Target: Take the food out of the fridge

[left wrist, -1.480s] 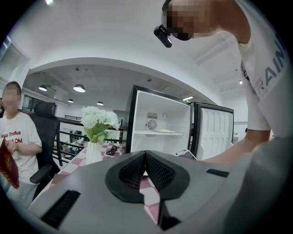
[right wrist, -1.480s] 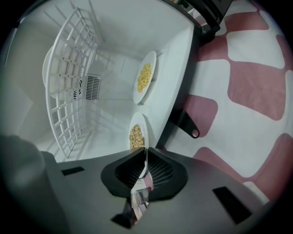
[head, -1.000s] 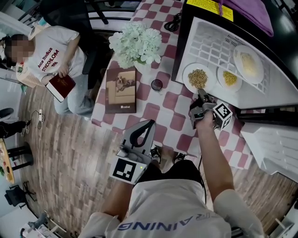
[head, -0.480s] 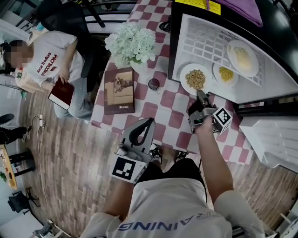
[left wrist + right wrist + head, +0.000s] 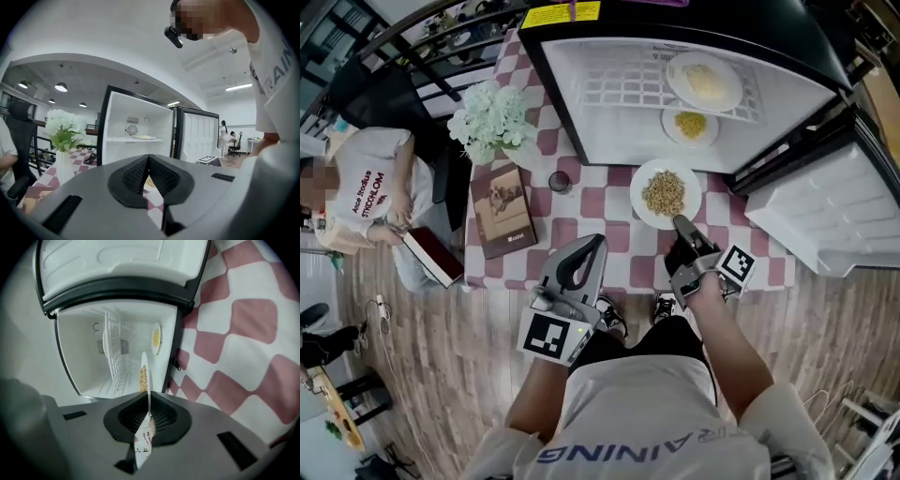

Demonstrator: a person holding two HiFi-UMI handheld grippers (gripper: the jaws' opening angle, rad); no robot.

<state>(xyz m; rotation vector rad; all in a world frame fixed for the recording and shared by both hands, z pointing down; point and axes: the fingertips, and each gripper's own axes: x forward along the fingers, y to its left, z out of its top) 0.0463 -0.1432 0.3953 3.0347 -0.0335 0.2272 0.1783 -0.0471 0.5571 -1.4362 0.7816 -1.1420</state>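
The right gripper (image 5: 149, 414) has its 2 black ribbed jaws clamped on the rim of a round white plate of brown grains (image 5: 666, 192). In the right gripper view the plate runs edge-on up from between the pads, with a printed label on its underside. In the head view this plate is outside the fridge, over the red-and-white checkered tablecloth (image 5: 614, 204), just in front of the black-framed fridge with a white interior (image 5: 609, 122), whose white door (image 5: 811, 220) stands open to the right.

The left gripper (image 5: 148, 165) has its 2 jaws pressed together with nothing between them. It sits low at the near table edge, well apart from the held plate.

2 plates lie on the white wire shelf (image 5: 623, 86) inside the fridge: a larger white plate of pale yellow food (image 5: 705, 82) and, just beside it, a smaller white plate of yellow food (image 5: 690, 125).

On the cloth to the left are a bunch of white flowers (image 5: 492, 117), a brown book (image 5: 503, 211) and a small dark cup (image 5: 560, 181). A seated person (image 5: 370, 192) is at the far left.
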